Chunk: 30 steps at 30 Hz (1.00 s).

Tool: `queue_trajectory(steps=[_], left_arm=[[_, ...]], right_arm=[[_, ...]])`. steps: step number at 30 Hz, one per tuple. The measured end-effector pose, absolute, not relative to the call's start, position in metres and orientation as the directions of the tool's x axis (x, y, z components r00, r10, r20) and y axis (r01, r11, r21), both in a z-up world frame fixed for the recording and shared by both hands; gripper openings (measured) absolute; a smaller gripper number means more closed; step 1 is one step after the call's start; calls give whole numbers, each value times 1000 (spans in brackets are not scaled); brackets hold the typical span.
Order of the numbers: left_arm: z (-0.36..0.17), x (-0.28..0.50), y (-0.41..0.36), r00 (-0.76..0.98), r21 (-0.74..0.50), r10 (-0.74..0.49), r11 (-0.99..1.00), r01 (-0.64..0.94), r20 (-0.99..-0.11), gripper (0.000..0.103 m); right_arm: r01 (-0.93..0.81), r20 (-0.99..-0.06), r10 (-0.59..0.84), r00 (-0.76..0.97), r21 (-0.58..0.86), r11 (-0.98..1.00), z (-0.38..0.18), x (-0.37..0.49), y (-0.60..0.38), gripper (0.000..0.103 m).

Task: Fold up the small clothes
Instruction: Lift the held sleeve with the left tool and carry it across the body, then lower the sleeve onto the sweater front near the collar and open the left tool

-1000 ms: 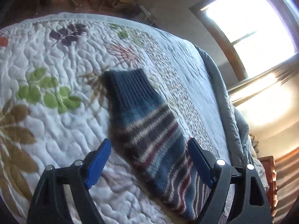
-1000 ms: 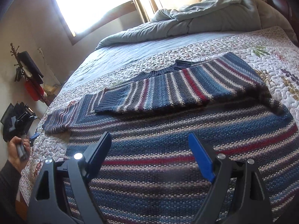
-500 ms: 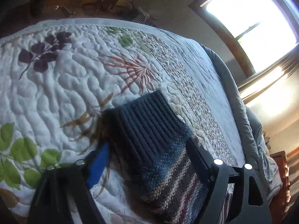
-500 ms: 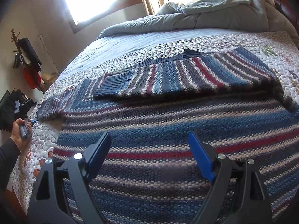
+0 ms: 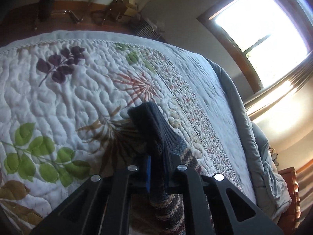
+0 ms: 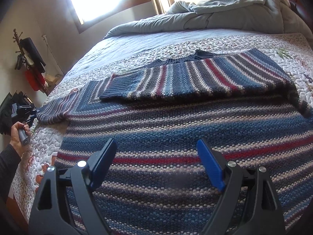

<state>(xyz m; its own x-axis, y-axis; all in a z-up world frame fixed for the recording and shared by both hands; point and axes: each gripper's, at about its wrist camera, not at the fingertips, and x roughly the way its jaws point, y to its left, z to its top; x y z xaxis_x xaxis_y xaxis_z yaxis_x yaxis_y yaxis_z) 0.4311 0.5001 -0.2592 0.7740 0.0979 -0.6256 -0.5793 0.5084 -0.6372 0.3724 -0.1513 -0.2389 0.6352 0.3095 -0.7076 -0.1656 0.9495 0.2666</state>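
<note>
Lying flat on the quilt, the striped sweater was partly folded: one sleeve was already laid across the chest, its cuff resting on the body. The other sleeve extended off to the side toward the bed edge. The left gripper had just closed and was clamped on that sleeve's dark ribbed cuff, bunching it between the pads. The right gripper hung released over the lower body, gripping nothing. Remaining, by judgement: folding the second sleeve across, then doubling the body.
</note>
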Motion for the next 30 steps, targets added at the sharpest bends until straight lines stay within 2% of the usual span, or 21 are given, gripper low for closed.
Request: queue_trajectory(steps=[12,24,30], left_arm=[[-134,434,446,858,-641,104,622,-451,-502,9],[-7,459,319,914,-602,-8,755,-261,-406,9],[27,474,252,918,-562,-51,803,-196,-393,9]], right_arm=[[-197,-707,366,606,312,929,-230,371,-153,84],[-144,-671,397,626,401,905,-214,371,-185,84],[-115,-649,406,643,443,889,-204,370,-210,84]])
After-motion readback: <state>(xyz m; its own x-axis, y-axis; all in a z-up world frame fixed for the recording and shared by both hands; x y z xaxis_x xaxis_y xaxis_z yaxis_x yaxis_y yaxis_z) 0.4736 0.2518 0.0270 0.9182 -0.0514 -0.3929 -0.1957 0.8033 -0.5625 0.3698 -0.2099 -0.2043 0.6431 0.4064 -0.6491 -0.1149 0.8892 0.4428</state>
